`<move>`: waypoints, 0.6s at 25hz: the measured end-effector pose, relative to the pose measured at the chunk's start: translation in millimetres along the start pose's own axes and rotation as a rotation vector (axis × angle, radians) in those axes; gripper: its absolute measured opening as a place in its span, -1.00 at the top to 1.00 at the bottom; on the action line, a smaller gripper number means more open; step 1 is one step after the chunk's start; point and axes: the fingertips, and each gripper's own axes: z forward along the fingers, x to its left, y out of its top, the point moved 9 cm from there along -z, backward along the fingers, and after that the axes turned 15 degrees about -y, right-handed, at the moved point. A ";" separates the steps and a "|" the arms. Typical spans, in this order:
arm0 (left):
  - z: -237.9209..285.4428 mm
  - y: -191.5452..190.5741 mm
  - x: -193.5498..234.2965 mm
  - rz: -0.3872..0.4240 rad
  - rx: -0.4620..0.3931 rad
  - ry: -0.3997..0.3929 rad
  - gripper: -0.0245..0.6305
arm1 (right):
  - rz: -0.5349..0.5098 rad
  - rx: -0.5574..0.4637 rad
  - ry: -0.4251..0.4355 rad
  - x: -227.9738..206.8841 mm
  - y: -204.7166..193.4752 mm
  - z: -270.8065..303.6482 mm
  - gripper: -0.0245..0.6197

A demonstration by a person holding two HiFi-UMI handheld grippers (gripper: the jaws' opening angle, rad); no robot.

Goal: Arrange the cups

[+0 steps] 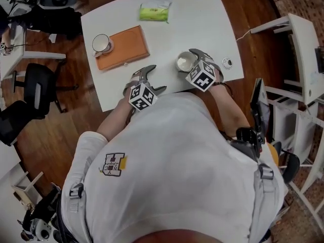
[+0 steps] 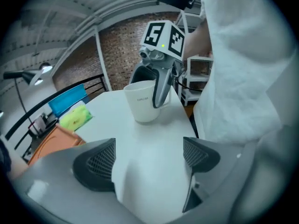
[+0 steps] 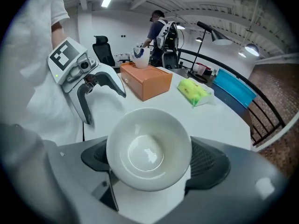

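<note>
A: Where is the cup, and how are the claws set?

B: One cup (image 2: 140,101) is stood upright on the table (image 1: 192,14), near its front edge, between the jaws of the right gripper (image 3: 150,158); those jaws are spread wide, pads just beside its wall, no press being shown; the left gripper (image 2: 149,160) is held apart and empty over bare table; a second cup (image 1: 101,43) is set on the box (image 1: 124,48), well apart.

A: How is it likely to handle?

B: It is judged stiff, glazed and so slippery, and breakable if knocked; little weight is expected, since it is empty; it is best taken across opposite walls below the rim and kept upright.
</note>
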 end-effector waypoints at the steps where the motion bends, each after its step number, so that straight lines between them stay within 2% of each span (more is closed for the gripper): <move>1: -5.1 -4.5 -1.1 -0.034 -0.013 0.019 -0.46 | -0.014 -0.005 0.005 -1.9 5.8 -2.4 -0.50; 7: -33.2 -23.1 -6.2 -0.164 -0.077 0.109 -0.46 | -0.090 -0.067 0.014 -29.9 67.6 -19.8 -0.50; 12: -61.6 -40.9 -10.5 -0.267 -0.150 0.205 -0.46 | -0.148 -0.142 0.044 -46.0 141.5 -17.6 -0.50; 15: -73.6 -53.2 -14.2 -0.351 -0.193 0.275 -0.46 | -0.234 -0.177 0.075 -47.7 190.5 -3.3 -0.50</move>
